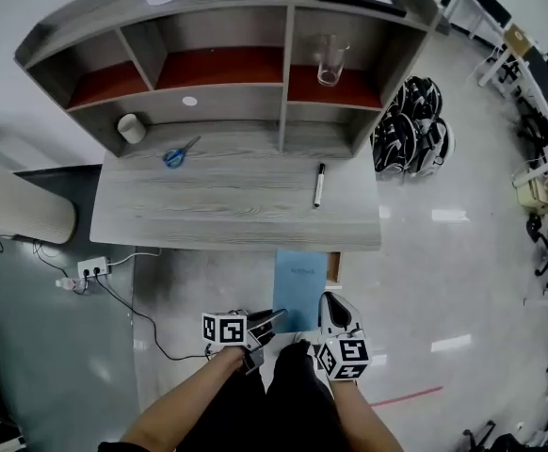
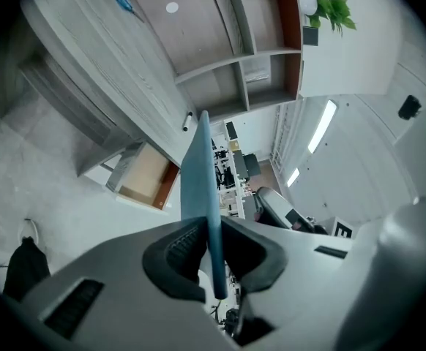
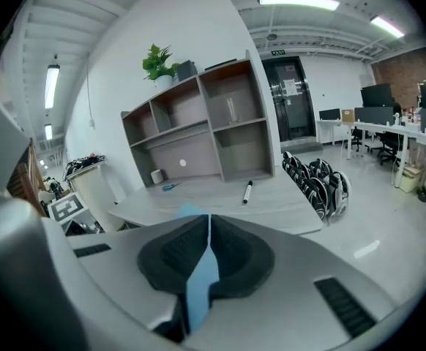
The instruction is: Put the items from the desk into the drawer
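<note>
**A:** Two tongs share one thing. Your left tongs are clenched on the near left corner of the blue booklet, and your right tongs are pinched tight on its near right edge. It hangs in the air before the surface, seemingly just above the open drawer.

**B:** How will it handle?

**A:** Light, thin and floppy, I'd judge. The cover looks smooth, so it could slide between the pads. Keep your hold along the near edge on both sides, or the far end may sag.

**B:** What about room to move?

**A:** On your left, a power strip and its cable lie on the floor, well apart from you. Ahead, the front edge of the surface overhangs the drawer, so the booklet's far end probably has to dip under it. Scissors and a marker lie on top. On your right, the drawer's side is just beside the booklet, and the helmets are well clear.
</note>
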`<state>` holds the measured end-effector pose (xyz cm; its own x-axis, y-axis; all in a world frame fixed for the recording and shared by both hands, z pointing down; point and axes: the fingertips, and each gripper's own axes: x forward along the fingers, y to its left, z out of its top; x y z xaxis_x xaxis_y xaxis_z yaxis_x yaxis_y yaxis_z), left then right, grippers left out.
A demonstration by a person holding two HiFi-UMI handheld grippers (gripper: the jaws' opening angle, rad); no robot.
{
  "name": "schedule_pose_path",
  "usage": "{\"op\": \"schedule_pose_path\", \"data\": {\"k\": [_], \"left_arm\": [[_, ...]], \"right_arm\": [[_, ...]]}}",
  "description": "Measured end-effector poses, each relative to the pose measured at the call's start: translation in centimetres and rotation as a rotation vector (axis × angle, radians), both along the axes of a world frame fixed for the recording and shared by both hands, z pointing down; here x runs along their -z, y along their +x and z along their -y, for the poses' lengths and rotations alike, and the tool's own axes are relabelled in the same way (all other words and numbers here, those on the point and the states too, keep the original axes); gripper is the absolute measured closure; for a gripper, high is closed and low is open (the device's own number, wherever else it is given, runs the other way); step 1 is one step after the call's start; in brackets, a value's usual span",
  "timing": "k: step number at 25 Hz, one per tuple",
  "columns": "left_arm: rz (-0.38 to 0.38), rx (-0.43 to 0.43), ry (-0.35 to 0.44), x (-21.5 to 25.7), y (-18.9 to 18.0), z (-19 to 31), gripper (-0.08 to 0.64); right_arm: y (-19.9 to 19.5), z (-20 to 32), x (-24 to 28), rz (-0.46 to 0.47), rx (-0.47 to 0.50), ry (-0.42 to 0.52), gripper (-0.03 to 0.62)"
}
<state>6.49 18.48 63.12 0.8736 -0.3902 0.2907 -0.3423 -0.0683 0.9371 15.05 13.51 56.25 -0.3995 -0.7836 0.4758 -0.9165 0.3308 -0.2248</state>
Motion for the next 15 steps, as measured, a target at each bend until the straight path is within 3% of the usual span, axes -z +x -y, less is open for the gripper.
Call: {"op": "schedule_pose_path", "data": {"k": [9, 15], "left_arm": [[-0.009, 0.065, -0.040, -4.8, 4.7, 0.1, 0.503], [-0.027, 0.086, -0.084, -8.0, 7.3, -0.4, 0.503]], "right_arm": [[0.9, -1.4, -4.7, -0.021, 0.089, -0.064, 0.567], [2.5, -1.6, -7.3, -0.026, 0.096, -0.099, 0.568]]}}
